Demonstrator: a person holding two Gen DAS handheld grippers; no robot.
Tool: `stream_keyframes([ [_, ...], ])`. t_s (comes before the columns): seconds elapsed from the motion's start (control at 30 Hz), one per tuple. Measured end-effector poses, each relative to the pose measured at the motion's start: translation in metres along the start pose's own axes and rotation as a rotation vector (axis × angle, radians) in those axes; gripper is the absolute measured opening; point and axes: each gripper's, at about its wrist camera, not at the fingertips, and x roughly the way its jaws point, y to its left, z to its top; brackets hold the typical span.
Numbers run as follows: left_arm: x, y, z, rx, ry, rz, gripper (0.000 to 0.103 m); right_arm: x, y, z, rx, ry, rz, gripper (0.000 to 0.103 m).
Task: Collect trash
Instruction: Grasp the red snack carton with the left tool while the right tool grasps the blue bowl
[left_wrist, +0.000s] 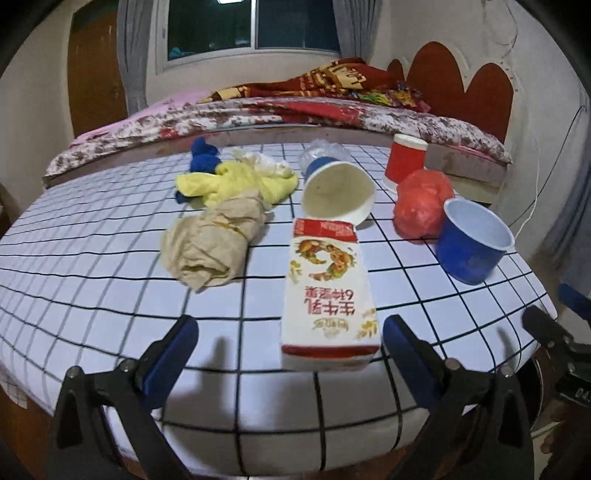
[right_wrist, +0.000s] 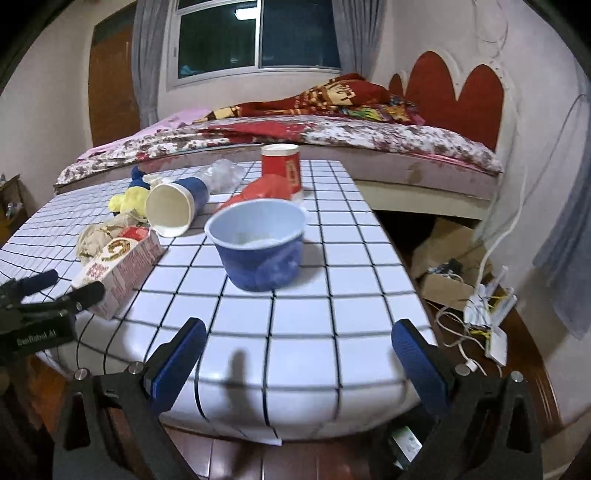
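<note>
A white milk carton lies flat on the checked tablecloth, its near end between my left gripper's open fingers. It also shows in the right wrist view. Behind it a paper cup lies on its side, with crumpled beige paper, a yellow cloth and a red plastic bag. A blue bowl stands upright ahead of my open, empty right gripper. The left gripper shows at the left of the right wrist view.
A red cup stands at the table's far edge beside clear crumpled plastic. A bed runs behind the table. Right of the table, cardboard boxes and cables with a power strip lie on the floor.
</note>
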Motion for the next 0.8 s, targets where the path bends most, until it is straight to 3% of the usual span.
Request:
stream_keyframes([
  [0.27,0.021,-0.007,0.006,0.004,0.046,-0.036,0.081,0.042,0.013,0.025,-0.001,0.066,0.043,0.102],
  [0.53,0.025,-0.003,0.009,-0.018,0.051,-0.046,0.08,0.073,0.014,0.049,0.035,0.082,0.068,0.102],
  [0.67,0.029,-0.003,0.011,-0.016,0.057,-0.056,0.073,0.081,0.02,0.052,0.014,0.091,0.082,0.101],
  [0.7,0.029,-0.004,0.01,-0.012,0.057,-0.055,0.072,0.081,0.022,0.052,0.007,0.089,0.086,0.098],
  [0.73,0.029,-0.006,0.01,-0.002,0.054,-0.057,0.067,0.082,0.022,0.051,0.001,0.093,0.087,0.084],
  [0.77,0.028,-0.007,0.01,0.005,0.049,-0.066,0.054,0.082,0.021,0.05,-0.002,0.091,0.094,0.081],
  [0.8,0.027,-0.008,0.01,0.012,0.045,-0.076,0.053,0.082,0.02,0.051,-0.001,0.088,0.098,0.081],
])
